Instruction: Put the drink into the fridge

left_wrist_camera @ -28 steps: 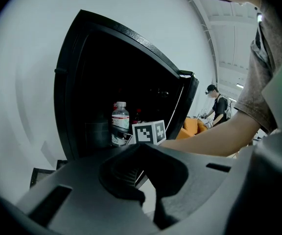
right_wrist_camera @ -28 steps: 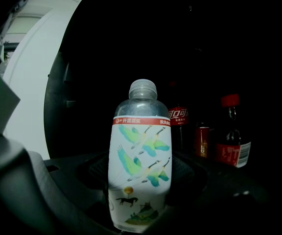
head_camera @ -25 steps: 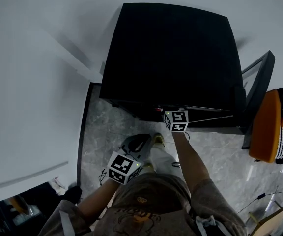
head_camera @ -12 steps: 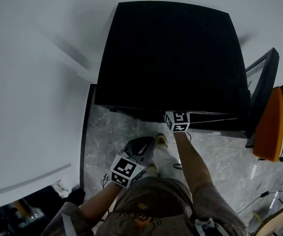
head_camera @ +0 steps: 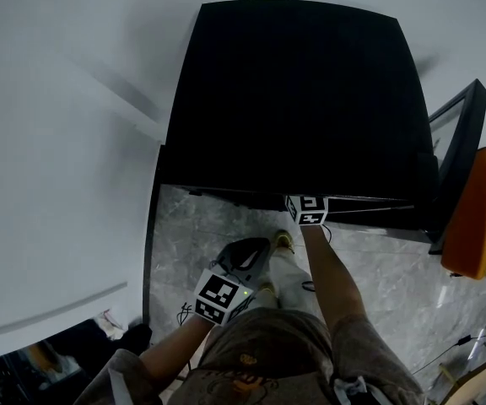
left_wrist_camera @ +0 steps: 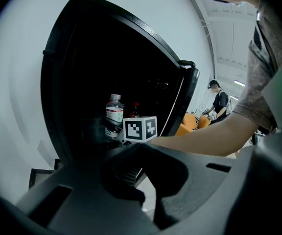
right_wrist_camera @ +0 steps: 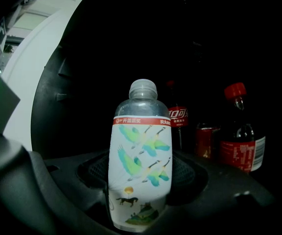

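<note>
The drink is a clear bottle (right_wrist_camera: 140, 151) with a white label printed with green cranes and a red band. It stands upright between the jaws of my right gripper (right_wrist_camera: 140, 176), which is shut on it inside the dark fridge (head_camera: 294, 91). In the left gripper view the same bottle (left_wrist_camera: 114, 112) shows just past the right gripper's marker cube (left_wrist_camera: 140, 129). In the head view that cube (head_camera: 309, 210) sits at the fridge's front edge, and the jaws are hidden under the top. My left gripper (left_wrist_camera: 138, 148) hangs lower by the person's legs, shut and empty.
Behind the bottle on the fridge shelf stand two red-labelled cola bottles (right_wrist_camera: 239, 133) (right_wrist_camera: 178, 117) and a red can (right_wrist_camera: 205, 141). The fridge door (head_camera: 461, 159) stands open at the right. An orange chair (head_camera: 471, 218) is beyond it. White walls close the left side.
Both grippers keep their places. Only the head view has drifted slightly, so the fridge sits a little higher and larger in it.
</note>
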`<state>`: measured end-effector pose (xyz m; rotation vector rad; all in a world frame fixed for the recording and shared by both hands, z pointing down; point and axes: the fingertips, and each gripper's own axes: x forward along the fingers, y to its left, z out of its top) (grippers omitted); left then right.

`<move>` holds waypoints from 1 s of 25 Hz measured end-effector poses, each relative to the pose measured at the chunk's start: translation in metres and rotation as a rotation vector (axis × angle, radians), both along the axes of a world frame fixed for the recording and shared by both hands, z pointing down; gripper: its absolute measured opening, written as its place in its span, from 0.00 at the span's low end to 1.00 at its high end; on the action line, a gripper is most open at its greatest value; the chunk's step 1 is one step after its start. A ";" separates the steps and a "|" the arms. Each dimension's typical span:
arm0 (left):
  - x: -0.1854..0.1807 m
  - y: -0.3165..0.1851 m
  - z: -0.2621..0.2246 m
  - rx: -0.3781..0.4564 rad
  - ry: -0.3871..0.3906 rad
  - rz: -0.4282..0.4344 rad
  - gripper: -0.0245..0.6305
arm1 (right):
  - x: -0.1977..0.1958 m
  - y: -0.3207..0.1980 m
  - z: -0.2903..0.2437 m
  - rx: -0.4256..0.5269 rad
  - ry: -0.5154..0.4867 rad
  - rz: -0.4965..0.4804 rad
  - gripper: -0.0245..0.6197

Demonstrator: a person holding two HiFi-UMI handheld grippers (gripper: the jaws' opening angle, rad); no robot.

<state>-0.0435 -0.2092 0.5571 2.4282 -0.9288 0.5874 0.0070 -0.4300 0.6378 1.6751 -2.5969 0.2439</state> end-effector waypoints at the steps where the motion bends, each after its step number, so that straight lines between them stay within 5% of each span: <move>1: 0.000 0.001 0.001 0.000 0.000 0.001 0.04 | 0.000 0.000 0.000 0.006 0.003 -0.002 0.52; 25: 0.007 0.016 0.011 -0.024 -0.016 0.021 0.04 | -0.002 0.019 0.013 -0.001 0.064 -0.021 0.52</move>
